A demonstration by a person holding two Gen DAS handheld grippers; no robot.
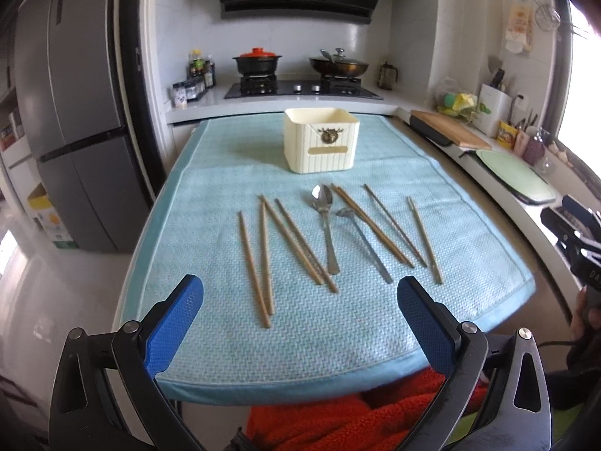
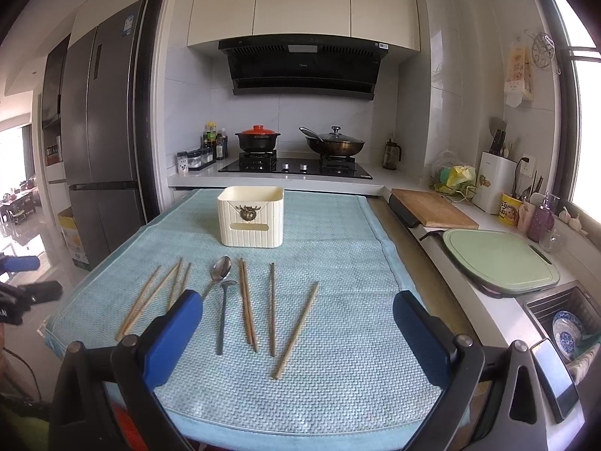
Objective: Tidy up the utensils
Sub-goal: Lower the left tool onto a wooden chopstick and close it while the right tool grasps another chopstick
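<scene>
Hovering short of the near edge of the blue towel (image 1: 210, 233), both spread wide and holding nothing: left gripper (image 1: 299, 293), right gripper (image 2: 296, 308). Laid out across the towel as a loose fan, handles toward six o'clock, probably so each piece can be pinched singly: wooden chopsticks (image 1: 263, 259) at nine o'clock of the centre, more chopsticks (image 2: 272, 308) toward three o'clock, and between them a steel spoon (image 1: 326, 225) touching a smaller ladle-like spoon (image 1: 362, 242). Standing at twelve o'clock, well apart from the cutlery and open at the top: cream holder box (image 1: 321, 141), likely the destination. Nothing inside it visible from either view. Judged as the very start, no piece lifted yet.
</scene>
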